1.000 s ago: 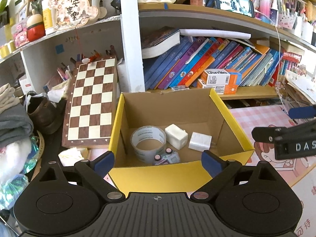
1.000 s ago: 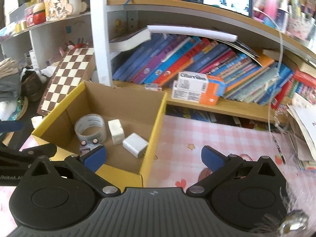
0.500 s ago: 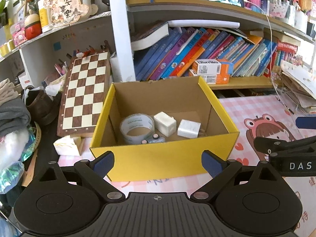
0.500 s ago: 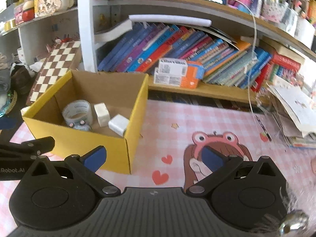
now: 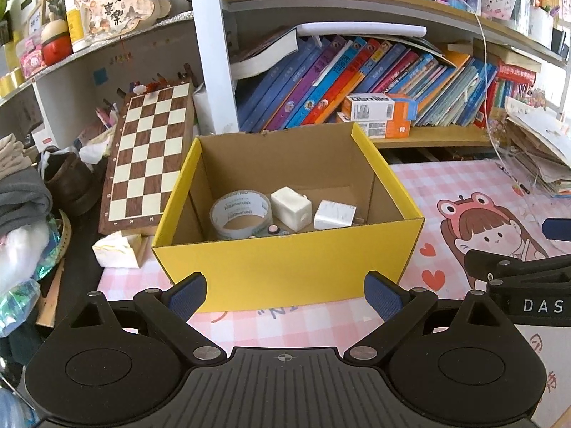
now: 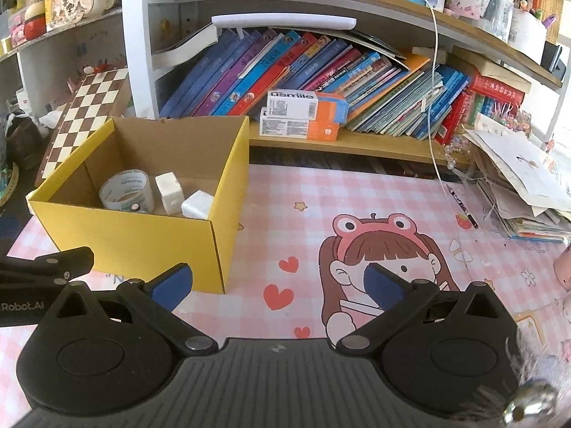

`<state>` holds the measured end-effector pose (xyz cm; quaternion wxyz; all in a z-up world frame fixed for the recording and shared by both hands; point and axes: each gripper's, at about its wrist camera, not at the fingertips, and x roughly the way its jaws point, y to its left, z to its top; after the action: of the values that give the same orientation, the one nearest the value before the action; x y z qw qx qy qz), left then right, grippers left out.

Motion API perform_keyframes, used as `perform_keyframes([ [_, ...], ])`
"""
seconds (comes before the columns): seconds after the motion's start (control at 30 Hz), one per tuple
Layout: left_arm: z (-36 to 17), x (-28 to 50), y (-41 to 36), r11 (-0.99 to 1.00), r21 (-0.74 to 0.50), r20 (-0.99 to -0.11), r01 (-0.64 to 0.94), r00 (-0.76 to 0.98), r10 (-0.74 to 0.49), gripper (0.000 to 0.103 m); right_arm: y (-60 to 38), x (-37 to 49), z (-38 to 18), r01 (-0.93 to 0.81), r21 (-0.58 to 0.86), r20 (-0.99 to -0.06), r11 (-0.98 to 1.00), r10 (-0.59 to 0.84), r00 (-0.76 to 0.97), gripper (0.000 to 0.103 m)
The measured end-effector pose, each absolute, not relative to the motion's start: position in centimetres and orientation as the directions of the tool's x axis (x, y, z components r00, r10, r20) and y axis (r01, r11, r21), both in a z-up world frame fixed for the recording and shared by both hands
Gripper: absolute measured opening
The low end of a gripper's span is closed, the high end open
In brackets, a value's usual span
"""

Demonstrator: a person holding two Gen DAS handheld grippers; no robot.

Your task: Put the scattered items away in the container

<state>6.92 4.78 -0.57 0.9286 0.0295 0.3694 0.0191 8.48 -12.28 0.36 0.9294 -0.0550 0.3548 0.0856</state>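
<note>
Pen (image 6: 462, 205) beside papers, right view only

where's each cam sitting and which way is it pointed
Left wrist: rides the left gripper, jaws open and empty, facing the yellow box head-on, bookshelf behind; the other gripper's black arm shows at right.
Right wrist: rides the right gripper, jaws open and empty, facing the pink mat, box to the left; the left gripper's arm enters at left.
Shared: box, tape roll, two white blocks inside, chessboard, leaning books.
</note>
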Motion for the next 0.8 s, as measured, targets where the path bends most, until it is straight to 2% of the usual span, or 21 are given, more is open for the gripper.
perform_keyframes([
  [0.8,-0.98,6.94,4.98,0.997,0.068,-0.697,-0.02,0.715,0.062,0.098,-11.93,8.66,-0.22,-0.202,-0.038,-0.692,0.979,0.12,0.712,0.103],
])
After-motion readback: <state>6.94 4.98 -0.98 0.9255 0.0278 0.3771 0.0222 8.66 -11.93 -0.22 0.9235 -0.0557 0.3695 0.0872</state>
